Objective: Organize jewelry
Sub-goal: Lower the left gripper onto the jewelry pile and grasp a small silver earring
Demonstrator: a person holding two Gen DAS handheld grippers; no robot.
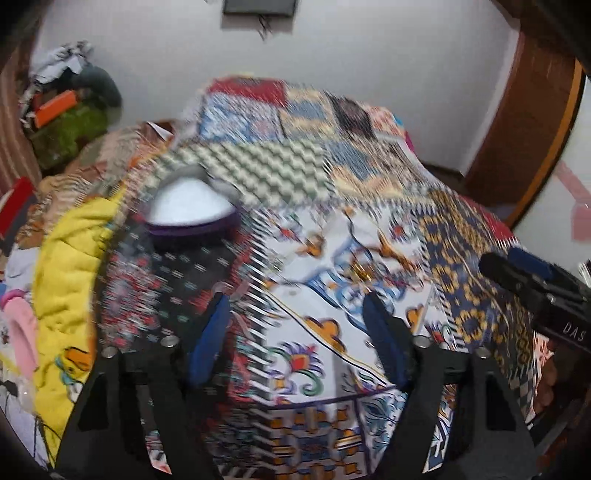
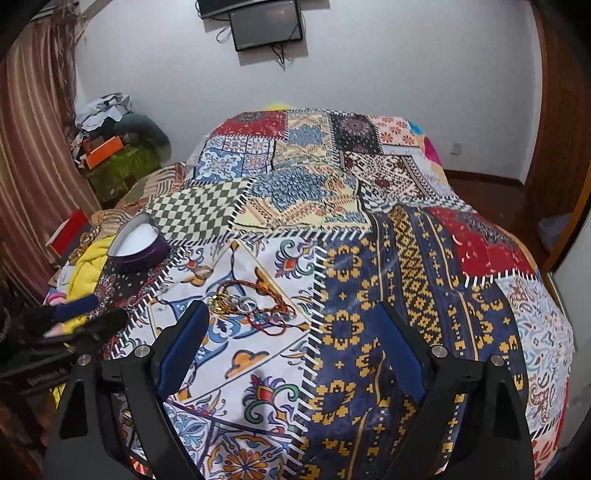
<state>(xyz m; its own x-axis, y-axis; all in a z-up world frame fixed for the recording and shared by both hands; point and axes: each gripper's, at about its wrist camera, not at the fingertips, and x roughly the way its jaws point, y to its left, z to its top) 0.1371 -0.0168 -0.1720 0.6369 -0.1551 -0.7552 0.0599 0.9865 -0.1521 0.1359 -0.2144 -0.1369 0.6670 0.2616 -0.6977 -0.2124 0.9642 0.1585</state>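
Observation:
A small pile of jewelry lies on the patchwork bedspread: red cord bracelets, silver rings and a gold piece. It shows blurred in the left wrist view. A purple heart-shaped box with a white inside stands open at the left, also in the left wrist view. My left gripper is open and empty above the spread, near the pile. My right gripper is open and empty, the pile just beyond its left finger. The left gripper shows at the right wrist view's left edge.
A yellow quilted garment and pink items lie left of the bedspread. Boxes and clothes are piled at the far left by a striped curtain. A wooden door frame stands right. A screen hangs on the wall.

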